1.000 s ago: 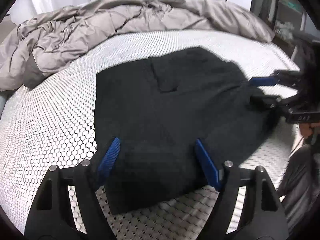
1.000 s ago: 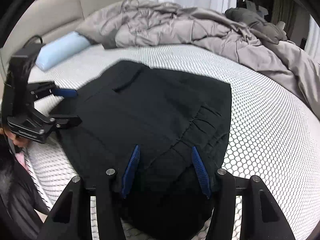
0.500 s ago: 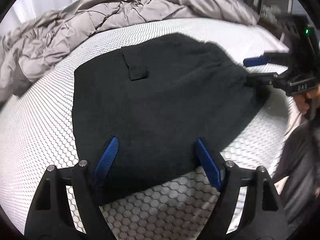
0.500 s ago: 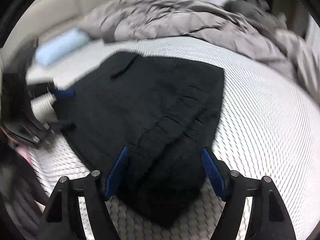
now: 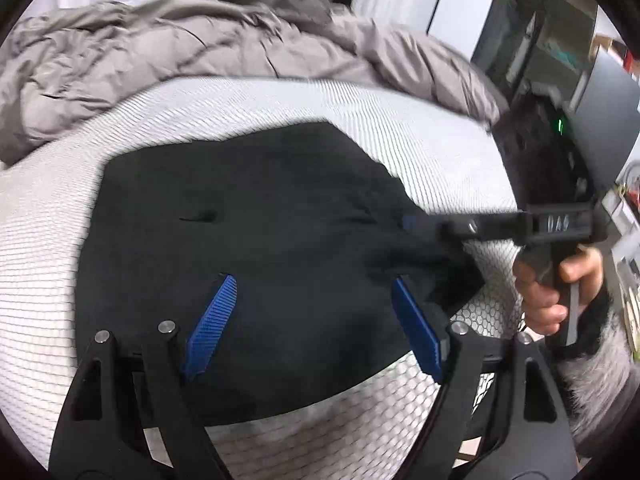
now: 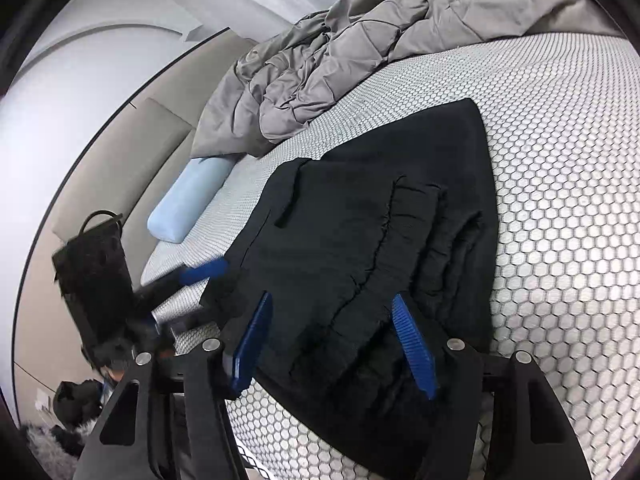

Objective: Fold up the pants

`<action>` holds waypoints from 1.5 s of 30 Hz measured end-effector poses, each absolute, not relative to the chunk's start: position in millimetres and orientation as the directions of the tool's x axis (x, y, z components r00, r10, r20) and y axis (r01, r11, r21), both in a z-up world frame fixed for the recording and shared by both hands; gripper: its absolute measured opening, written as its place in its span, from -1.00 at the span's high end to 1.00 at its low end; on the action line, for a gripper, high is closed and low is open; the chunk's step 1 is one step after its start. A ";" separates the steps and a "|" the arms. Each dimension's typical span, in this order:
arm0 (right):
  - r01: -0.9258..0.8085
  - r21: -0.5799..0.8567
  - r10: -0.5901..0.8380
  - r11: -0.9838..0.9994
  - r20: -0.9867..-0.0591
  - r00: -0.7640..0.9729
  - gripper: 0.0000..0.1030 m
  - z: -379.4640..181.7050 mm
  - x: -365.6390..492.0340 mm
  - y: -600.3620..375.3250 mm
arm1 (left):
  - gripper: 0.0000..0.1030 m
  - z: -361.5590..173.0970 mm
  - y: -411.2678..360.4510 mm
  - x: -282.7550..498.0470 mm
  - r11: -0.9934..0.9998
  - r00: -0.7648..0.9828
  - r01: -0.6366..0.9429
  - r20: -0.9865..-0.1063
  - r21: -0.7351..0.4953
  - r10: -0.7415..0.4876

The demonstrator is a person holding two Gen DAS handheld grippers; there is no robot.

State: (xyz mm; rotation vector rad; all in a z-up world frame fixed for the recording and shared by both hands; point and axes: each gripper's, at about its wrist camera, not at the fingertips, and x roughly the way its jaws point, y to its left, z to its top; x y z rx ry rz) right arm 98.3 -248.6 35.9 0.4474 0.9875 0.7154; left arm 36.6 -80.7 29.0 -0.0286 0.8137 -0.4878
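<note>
Black pants (image 5: pixel 260 240) lie folded into a flat bundle on the white honeycomb mattress (image 5: pixel 360 432). My left gripper (image 5: pixel 312 320) hovers open over the bundle's near edge, its blue pads wide apart and touching nothing. In the right wrist view the gathered waistband of the pants (image 6: pixel 360 220) runs between the blue pads of my right gripper (image 6: pixel 334 344). Those jaws are closing, and the pads stand clear of the cloth on both sides. The left wrist view shows the right gripper (image 5: pixel 416 226) side-on at the bundle's right edge. The left gripper (image 6: pixel 200 296) sits at the pants' left corner.
A crumpled grey duvet (image 6: pixel 340 52) is heaped along the far side of the bed. A light blue pillow (image 6: pixel 188 200) lies against the beige headboard (image 6: pixel 132 152). A hand (image 5: pixel 548 288) in a furry sleeve holds the right gripper. Dark shelving (image 5: pixel 560 52) stands beyond the bed's right side.
The right gripper rolled, tilting its view, and reached in over the pants' right edge; its jaws widened, then narrowed. The left gripper shifted sideways along the near edge, still open.
</note>
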 end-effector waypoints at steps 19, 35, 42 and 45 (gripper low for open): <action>-0.366 0.666 0.760 0.650 -0.559 0.332 -0.01 49.0 97.3 -257.6 | -0.51 2.3 -136.5 49.4 0.895 0.558 0.429 -0.743 -0.124 -0.370; -0.377 0.592 0.701 0.712 -0.632 0.331 0.86 34.7 102.4 -233.4 | -0.51 4.4 -131.1 45.0 0.893 0.563 0.437 -0.742 -0.106 -0.364; -0.352 0.431 0.548 0.831 -0.739 0.391 0.81 31.0 85.2 -244.8 | -0.51 11.9 -116.7 30.7 0.893 0.576 0.442 -0.738 -0.080 -0.351; -0.351 0.452 0.569 0.820 -0.705 0.423 0.46 44.2 80.6 -259.4 | -0.51 19.2 -93.7 27.3 0.900 0.588 0.423 -0.725 -0.103 -0.359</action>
